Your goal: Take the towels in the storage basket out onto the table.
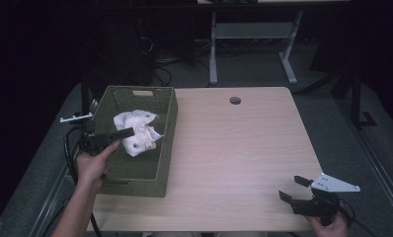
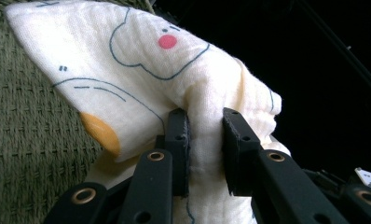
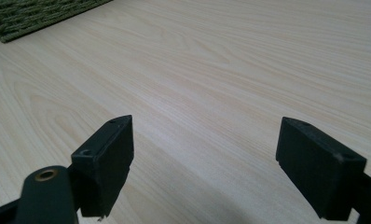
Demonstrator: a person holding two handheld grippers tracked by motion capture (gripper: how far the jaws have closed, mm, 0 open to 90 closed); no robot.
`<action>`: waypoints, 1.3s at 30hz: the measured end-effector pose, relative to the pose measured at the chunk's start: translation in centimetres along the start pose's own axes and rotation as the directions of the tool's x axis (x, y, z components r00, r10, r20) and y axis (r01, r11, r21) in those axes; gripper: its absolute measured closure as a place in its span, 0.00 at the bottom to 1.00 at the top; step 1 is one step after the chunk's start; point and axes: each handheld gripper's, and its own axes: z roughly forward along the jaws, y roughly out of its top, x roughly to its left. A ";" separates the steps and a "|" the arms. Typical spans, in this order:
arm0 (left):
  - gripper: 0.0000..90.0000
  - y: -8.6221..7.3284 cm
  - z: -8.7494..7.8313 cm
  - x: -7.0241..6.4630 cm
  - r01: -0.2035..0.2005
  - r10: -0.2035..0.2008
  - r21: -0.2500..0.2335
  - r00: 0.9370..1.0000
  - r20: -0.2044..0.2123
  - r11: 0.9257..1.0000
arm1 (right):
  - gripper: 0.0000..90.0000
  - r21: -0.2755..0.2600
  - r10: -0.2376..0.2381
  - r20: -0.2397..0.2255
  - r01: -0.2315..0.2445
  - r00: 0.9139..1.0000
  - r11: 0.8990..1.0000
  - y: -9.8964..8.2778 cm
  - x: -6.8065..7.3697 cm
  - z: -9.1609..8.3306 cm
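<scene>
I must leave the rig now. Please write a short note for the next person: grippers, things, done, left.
Left gripper: shut on the cloth, a fold pinched between its fingers, inside the green basket.
Right gripper: open, holding nothing, low over the table near its front right corner.
Done: cloth gripped.
Left: probably lift the cloth out of the basket; it is not yet clear of it.

We see a cream-white cloth printed with thin dark-blue outlines, a small red dot towards twelve o'clock and an orange patch at about eight o'clock in the left gripper view. Pinching it, the left gripper is black with brass-coloured rivet rings. The woven basket is olive green with a coarse plaited texture. We find the table pale wood with fine streaked grain. The right gripper is black, its top plate light grey.
</scene>
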 end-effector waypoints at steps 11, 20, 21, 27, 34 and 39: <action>0.82 0.5 -0.3 -0.6 0.004 -0.003 -0.027 0.999 0.046 1.000 | 0.21 -0.001 0.000 -0.003 0.000 1.000 1.000 0.0 0.1 0.0; 0.82 0.8 0.1 -1.4 -0.016 0.017 -0.024 0.998 0.060 1.000 | 0.21 -0.008 0.004 -0.005 -0.004 1.000 1.000 0.0 0.0 -0.1; 0.82 0.8 0.2 -1.8 -0.020 0.022 -0.025 0.998 0.067 0.999 | 0.21 -0.010 0.003 -0.006 -0.003 1.000 1.000 0.0 0.1 -0.1; 0.82 1.2 0.7 -2.8 -0.037 0.039 -0.020 0.996 0.083 0.999 | 0.21 -0.006 -0.004 -0.009 0.004 1.000 1.000 0.1 0.1 -0.1; 0.82 1.4 1.4 -3.9 -0.061 0.062 -0.007 0.992 0.109 0.998 | 0.21 -0.011 0.003 -0.014 -0.003 1.000 1.000 0.1 0.1 -0.2; 0.82 1.6 2.0 -4.6 -0.061 0.061 -0.007 0.990 0.130 0.998 | 0.21 -0.009 0.001 -0.015 -0.001 1.000 1.000 0.1 0.1 -0.1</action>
